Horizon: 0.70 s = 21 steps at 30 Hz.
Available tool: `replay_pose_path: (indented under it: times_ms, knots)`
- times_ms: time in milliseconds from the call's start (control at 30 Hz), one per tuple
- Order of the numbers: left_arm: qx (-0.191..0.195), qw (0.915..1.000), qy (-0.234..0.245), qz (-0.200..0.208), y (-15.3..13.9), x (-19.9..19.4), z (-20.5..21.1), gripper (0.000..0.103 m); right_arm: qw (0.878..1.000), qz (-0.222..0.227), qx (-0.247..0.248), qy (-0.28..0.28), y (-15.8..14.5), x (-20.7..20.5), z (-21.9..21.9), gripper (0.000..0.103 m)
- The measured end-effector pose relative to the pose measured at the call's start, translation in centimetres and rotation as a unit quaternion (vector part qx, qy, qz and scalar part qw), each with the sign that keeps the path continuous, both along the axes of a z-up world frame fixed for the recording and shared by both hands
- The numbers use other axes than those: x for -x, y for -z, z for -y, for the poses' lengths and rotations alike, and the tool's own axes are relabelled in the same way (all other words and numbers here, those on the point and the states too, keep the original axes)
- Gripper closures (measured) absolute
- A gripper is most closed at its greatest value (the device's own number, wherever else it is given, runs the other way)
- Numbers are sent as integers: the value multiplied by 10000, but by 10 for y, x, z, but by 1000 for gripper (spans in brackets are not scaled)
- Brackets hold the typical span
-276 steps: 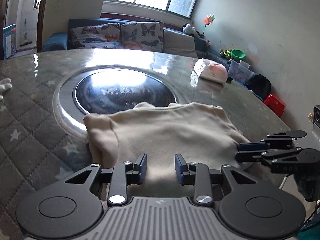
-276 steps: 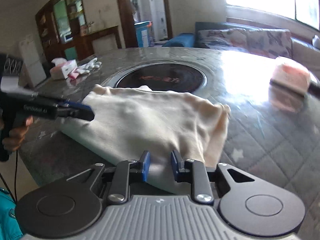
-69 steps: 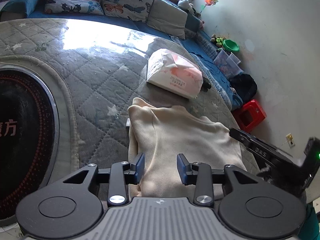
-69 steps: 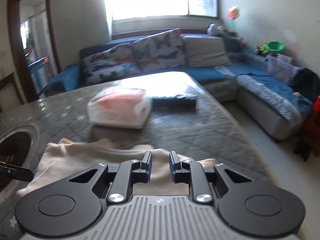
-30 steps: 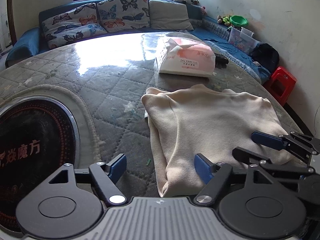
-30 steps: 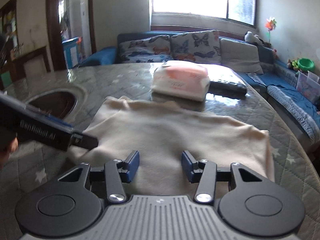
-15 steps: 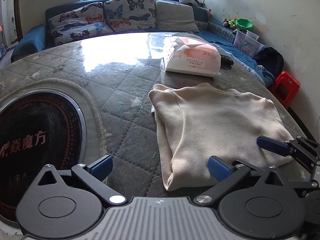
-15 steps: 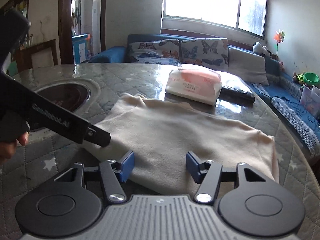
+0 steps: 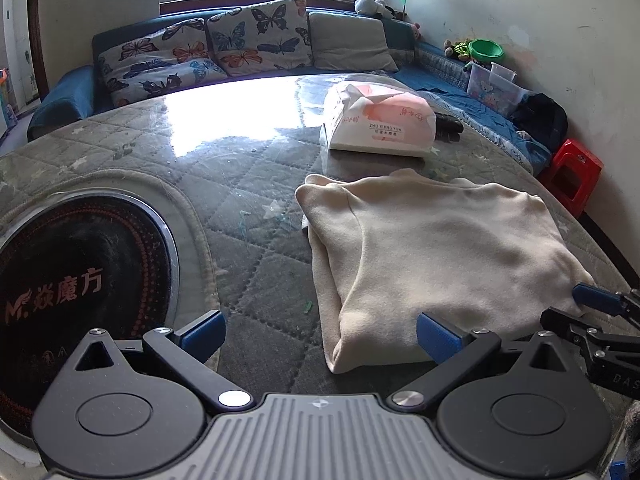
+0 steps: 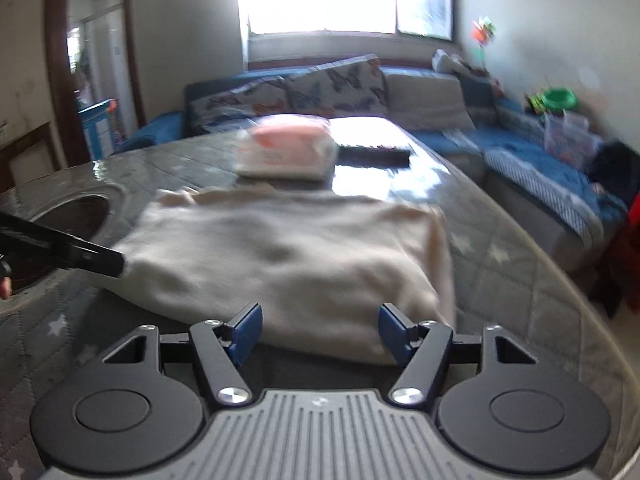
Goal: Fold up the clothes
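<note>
A cream garment (image 9: 436, 248) lies folded into a flat rectangle on the quilted grey table cover (image 9: 240, 208), near the table's right edge. My left gripper (image 9: 320, 336) is wide open just short of the garment's near left corner, nothing between its fingers. In the same view the right gripper (image 9: 596, 312) shows at the far right, beside the garment's near right corner. The right wrist view is blurred: the garment (image 10: 288, 256) lies ahead, my right gripper (image 10: 318, 330) is open at its near edge, and the left gripper's finger (image 10: 68, 254) reaches in from the left.
A white and pink tissue pack (image 9: 380, 122) sits just beyond the garment, a dark remote (image 10: 372, 154) beside it. A round black hotplate (image 9: 76, 292) is set in the table at left. A blue sofa with butterfly cushions (image 9: 224, 46) and a red stool (image 9: 572, 176) stand behind.
Both grippers have let go of the garment, opened wide and drawn back from it. The folded garment stays flat in place. The right wrist view has swung to the right.
</note>
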<state>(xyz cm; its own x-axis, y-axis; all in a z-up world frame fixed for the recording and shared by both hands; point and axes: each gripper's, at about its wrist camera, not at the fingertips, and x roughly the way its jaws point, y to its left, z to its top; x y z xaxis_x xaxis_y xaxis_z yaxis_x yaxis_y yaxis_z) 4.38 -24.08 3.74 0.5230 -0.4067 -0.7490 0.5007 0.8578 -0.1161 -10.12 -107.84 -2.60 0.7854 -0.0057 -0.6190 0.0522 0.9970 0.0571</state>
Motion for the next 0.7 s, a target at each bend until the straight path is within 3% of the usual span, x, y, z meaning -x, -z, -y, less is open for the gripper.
replay_pose_path:
  times_ms: [367,600,700]
  knots:
    - [-30,10000,-20,72,-5,4,1,0,9991,318,-150,220,-12,-1,19,36]
    - [-117,9999,-33,38,-4,6,1,0,9992,129,-246,298,1,-5,28,36]
    - [-108,9999,-23,21,-3,6,0,0,9990,236,-273,272,-5,3,25,31]
